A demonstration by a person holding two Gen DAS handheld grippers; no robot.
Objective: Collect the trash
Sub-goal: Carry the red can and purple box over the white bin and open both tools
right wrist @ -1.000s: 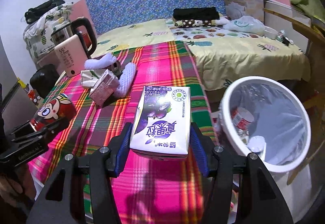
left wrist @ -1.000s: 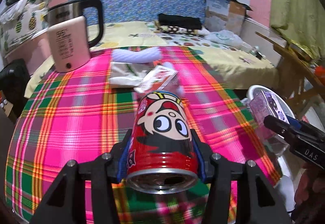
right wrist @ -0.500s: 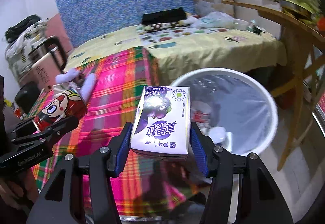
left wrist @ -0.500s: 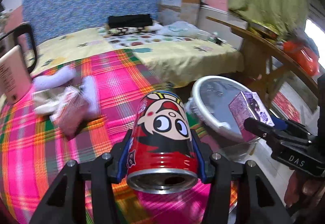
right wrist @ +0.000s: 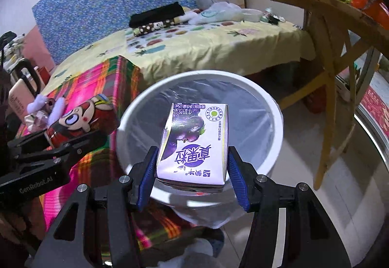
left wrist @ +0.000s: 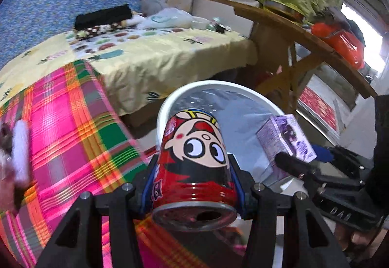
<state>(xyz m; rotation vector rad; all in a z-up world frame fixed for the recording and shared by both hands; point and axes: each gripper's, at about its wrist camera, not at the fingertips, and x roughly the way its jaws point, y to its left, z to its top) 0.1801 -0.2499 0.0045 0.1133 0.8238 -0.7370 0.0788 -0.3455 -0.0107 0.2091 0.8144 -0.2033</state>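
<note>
I'm at the drop-off step. My right gripper point(right wrist: 192, 165) has its jaws clamped on the purple milk carton point(right wrist: 194, 144), hanging over the white lined bin point(right wrist: 277, 122). My left gripper point(left wrist: 193, 185) squeezes the red cartoon can point(left wrist: 194, 161) at the bin's 9 o'clock rim (just past the plaid desk point(left wrist: 73, 127)). Next I'd open the right jaws, then bring the can fully over the mouth.

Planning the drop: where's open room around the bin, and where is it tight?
Open: the lined bin mouth beyond the milk carton, and plaid cloth between bin and bedspread. Tight: the left-edge clutter and kettle; the can nears the rim.
</note>
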